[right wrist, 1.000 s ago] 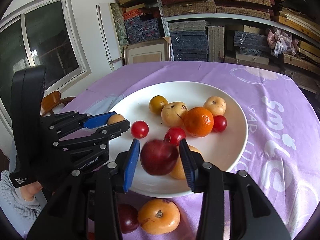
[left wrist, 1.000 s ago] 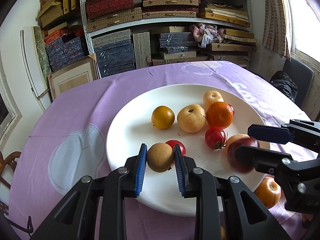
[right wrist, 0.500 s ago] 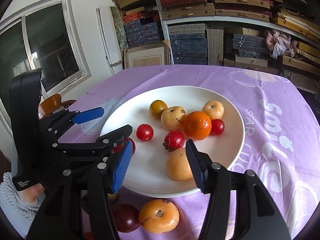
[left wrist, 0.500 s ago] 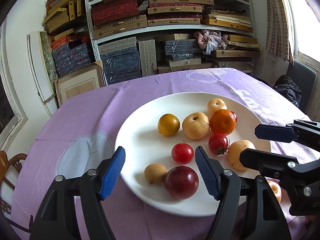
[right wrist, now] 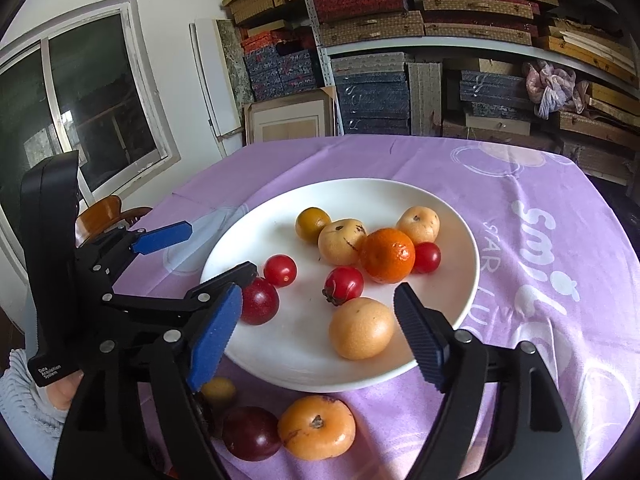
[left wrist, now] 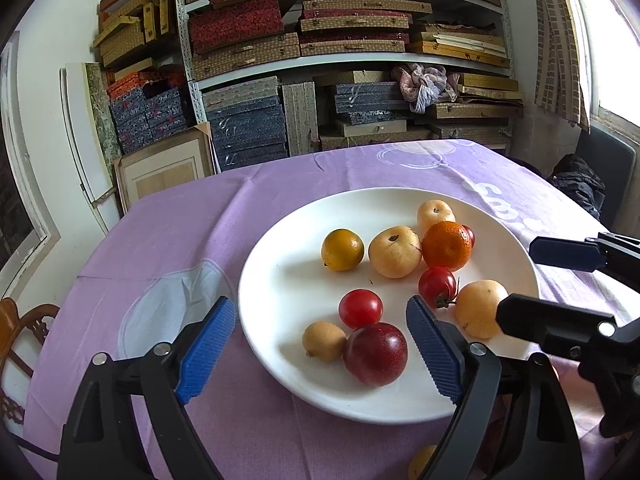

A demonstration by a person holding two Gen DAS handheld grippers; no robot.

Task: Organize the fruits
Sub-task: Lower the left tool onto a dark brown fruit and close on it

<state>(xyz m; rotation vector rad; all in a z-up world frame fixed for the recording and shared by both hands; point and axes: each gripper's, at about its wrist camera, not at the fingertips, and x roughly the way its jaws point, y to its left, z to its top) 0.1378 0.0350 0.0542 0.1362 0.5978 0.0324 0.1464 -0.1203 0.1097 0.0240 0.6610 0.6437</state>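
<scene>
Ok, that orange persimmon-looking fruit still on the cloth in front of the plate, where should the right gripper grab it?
Grip the flat orange fruit across its widest girth, one pad on each side, coming down from above and behind. It lies squat with its stem end up, so the rounded sides give the best seat. The dark plum touches its left side, so slide that finger in carefully. The right gripper is open.
</scene>
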